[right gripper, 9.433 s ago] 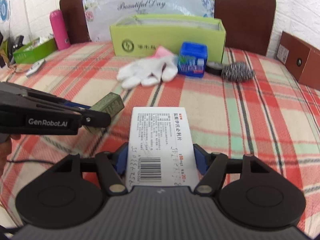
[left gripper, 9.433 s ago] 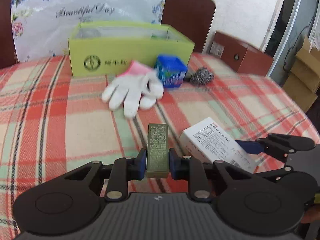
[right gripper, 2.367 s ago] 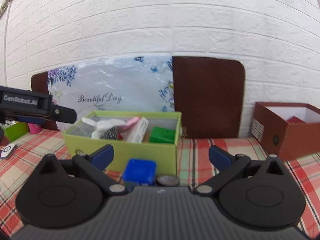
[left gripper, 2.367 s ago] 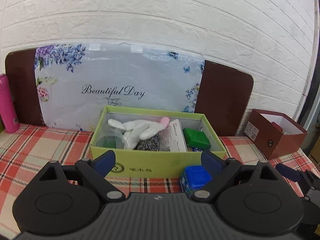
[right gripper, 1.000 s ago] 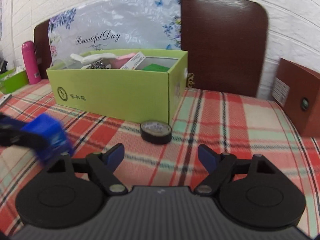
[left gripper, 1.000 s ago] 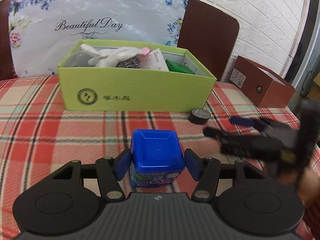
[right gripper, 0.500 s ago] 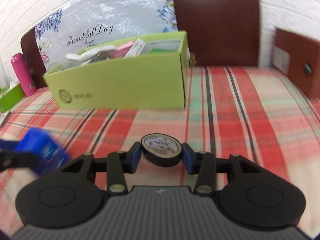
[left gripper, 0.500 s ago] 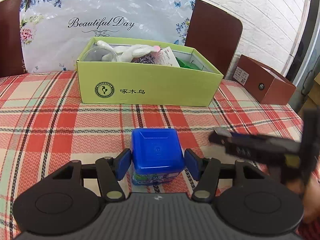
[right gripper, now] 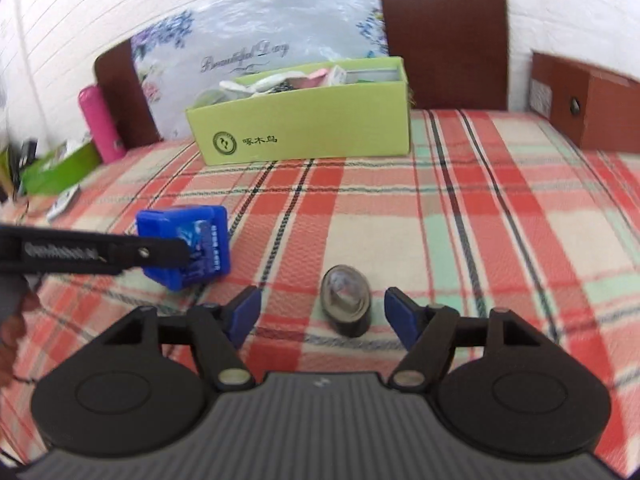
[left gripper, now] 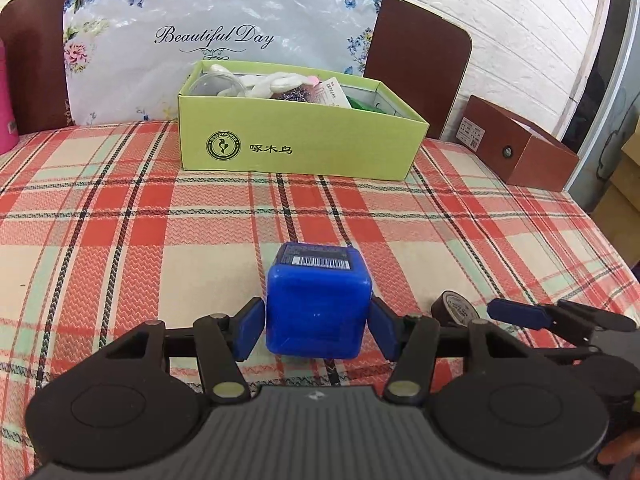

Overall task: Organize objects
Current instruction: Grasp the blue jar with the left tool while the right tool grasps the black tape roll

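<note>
A blue plastic box [left gripper: 318,306] lies tipped on the plaid cloth between the pads of my left gripper [left gripper: 318,330], whose jaws stand open, just off its sides. It also shows in the right wrist view [right gripper: 188,246]. A black tape roll [right gripper: 347,300] lies tilted on the cloth between the open jaws of my right gripper [right gripper: 324,316], not touched. The roll also shows in the left wrist view [left gripper: 456,308]. The green cardboard box [left gripper: 296,144] at the back holds white gloves, a scouring pad, a white carton and a green item.
A brown box [left gripper: 520,152] stands at the back right. A pink bottle [right gripper: 100,124] and a green tray [right gripper: 56,168] are at the far left. A floral bag [left gripper: 224,40] leans on the dark headboard. The table edge runs down the right side.
Both grippers have opened. The left let go of the blue box, which now lies tipped on the cloth. The right let go of the tape roll, which now lies tilted.
</note>
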